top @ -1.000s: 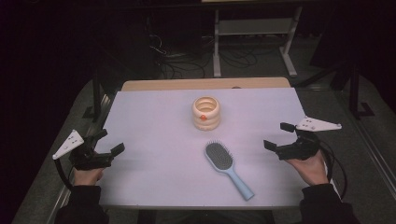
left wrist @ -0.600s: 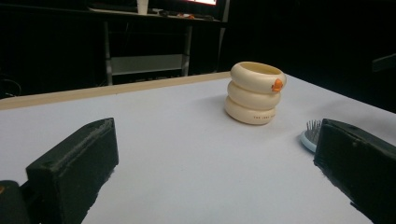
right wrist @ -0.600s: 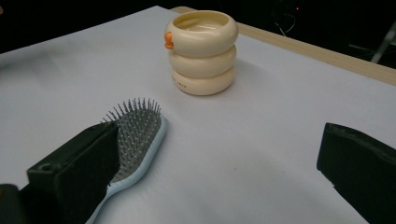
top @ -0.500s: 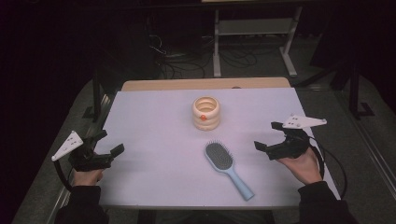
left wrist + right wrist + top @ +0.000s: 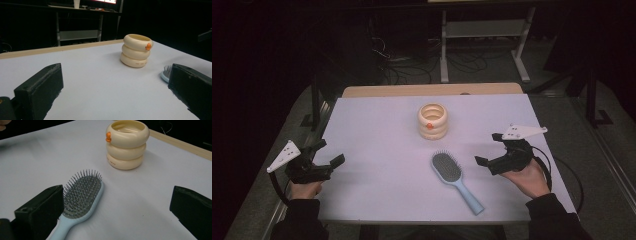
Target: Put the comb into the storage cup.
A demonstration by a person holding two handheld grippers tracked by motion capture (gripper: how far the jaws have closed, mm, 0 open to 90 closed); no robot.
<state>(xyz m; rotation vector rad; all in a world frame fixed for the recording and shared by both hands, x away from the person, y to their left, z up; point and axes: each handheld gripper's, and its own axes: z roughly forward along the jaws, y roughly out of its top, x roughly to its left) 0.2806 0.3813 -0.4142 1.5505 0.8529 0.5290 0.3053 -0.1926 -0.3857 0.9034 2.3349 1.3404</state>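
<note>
The right tongs (image 5: pixel 488 149) are held with the jaws spread wide and empty, low over the table (image 5: pixel 377 125) and just beside the hairbrush (image 5: pixel 455 179), a gap that looks set for closing on it. In the right gripper view the brush head lies bristles up against the nearer jaw, its pale blue handle running back toward the person, so the handle is offered for a grasp. The left tongs (image 5: pixel 328 152) are likewise held wide with nothing between the jaws, well apart from the brush at the table's left edge, probably kept clear as a spare hand. Farther off, the cream ringed holder (image 5: pixel 433 120) stands upright and open at the top, possibly meant to receive the brush.
</note>
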